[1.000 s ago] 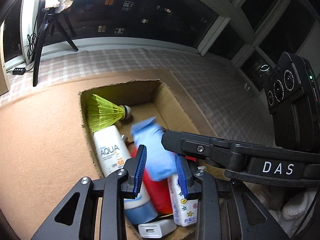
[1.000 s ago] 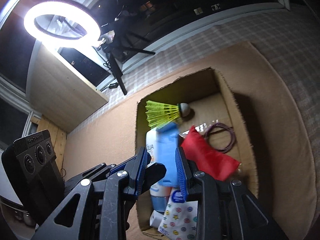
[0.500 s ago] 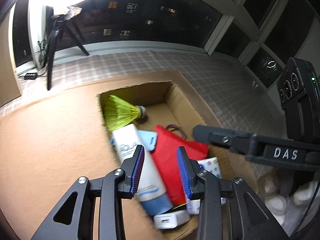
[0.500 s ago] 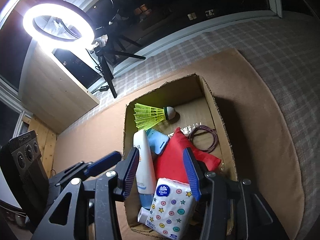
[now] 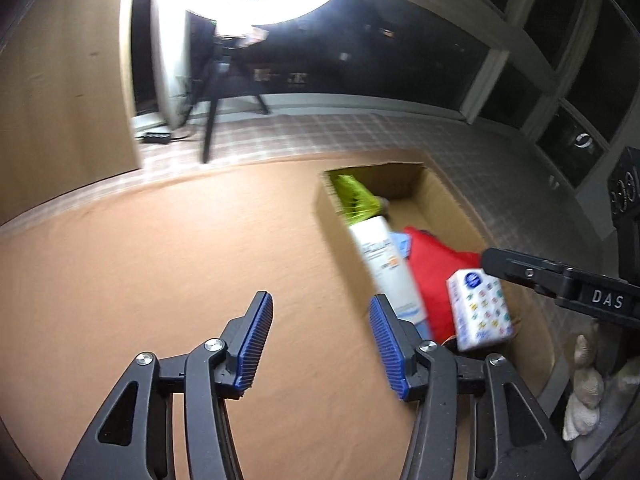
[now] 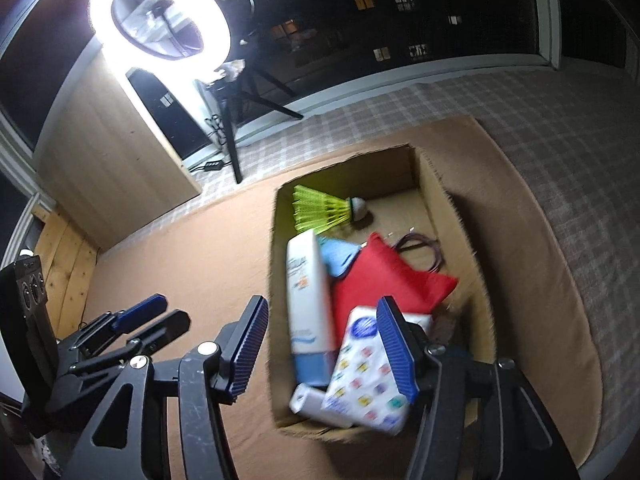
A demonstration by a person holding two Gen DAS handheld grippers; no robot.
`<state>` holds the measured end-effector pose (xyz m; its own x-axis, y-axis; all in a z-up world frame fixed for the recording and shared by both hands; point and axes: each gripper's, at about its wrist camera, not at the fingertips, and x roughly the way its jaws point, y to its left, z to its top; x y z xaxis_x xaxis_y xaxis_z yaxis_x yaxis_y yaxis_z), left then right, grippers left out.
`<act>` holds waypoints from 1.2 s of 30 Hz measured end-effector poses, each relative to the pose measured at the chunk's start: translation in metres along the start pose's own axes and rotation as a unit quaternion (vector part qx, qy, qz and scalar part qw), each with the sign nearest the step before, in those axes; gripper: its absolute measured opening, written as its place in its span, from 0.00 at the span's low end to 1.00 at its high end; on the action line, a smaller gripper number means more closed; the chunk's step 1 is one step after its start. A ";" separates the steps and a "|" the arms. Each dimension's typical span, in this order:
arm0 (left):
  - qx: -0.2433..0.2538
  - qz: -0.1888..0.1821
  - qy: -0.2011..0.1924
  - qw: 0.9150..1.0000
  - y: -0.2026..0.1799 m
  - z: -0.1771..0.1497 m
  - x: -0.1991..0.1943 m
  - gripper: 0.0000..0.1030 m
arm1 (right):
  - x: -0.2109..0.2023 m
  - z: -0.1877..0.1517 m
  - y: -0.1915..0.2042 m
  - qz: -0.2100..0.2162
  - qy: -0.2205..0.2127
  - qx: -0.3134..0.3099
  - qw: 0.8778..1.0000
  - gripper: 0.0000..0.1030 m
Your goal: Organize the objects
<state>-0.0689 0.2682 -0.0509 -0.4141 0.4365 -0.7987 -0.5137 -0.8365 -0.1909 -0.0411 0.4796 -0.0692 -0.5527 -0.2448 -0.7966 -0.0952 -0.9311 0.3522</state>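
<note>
two views show this moment. from the left wrist, the left gripper [image 5: 320,340] hangs over the brown mat [image 5: 160,264] with its jaws spread and still opening, and nothing is between them. the cardboard box [image 5: 448,196] sits to the right on the mat. in it lie a yellow shuttlecock [image 5: 354,198], a white tube [image 5: 384,264], a red pouch [image 5: 440,276] and a tissue pack [image 5: 480,308].

from the right wrist, the right gripper [image 6: 324,348] hangs above the box [image 6: 452,216], jaws spread and opening, pinching nothing. a blue cloth [image 6: 338,254] lies between the tube [image 6: 308,300] and the pouch [image 6: 384,280]. a white charger [image 6: 310,400] rests by the near wall.
</note>
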 end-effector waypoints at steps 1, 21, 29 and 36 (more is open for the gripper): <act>-0.006 0.003 0.001 1.000 0.008 -0.006 -0.007 0.55 | -0.002 -0.004 0.007 -0.002 -0.003 -0.005 1.000 0.53; -0.059 0.090 -0.025 0.994 0.098 -0.087 -0.117 0.74 | -0.011 -0.070 0.143 -0.010 -0.019 -0.094 0.995 0.60; -0.076 0.108 -0.022 0.991 0.125 -0.108 -0.137 0.80 | -0.004 -0.093 0.178 -0.027 -0.022 -0.123 0.992 0.60; -0.082 0.122 -0.013 0.989 0.147 -0.122 -0.142 0.80 | -0.001 -0.100 0.198 -0.039 -0.032 -0.138 0.989 0.60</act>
<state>0.0058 0.0424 -0.0347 -0.5305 0.2210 -0.8184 -0.2673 -0.9598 -0.0859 0.0235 0.2679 -0.0482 -0.6040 -0.1609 -0.7806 0.0864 -0.9869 0.1365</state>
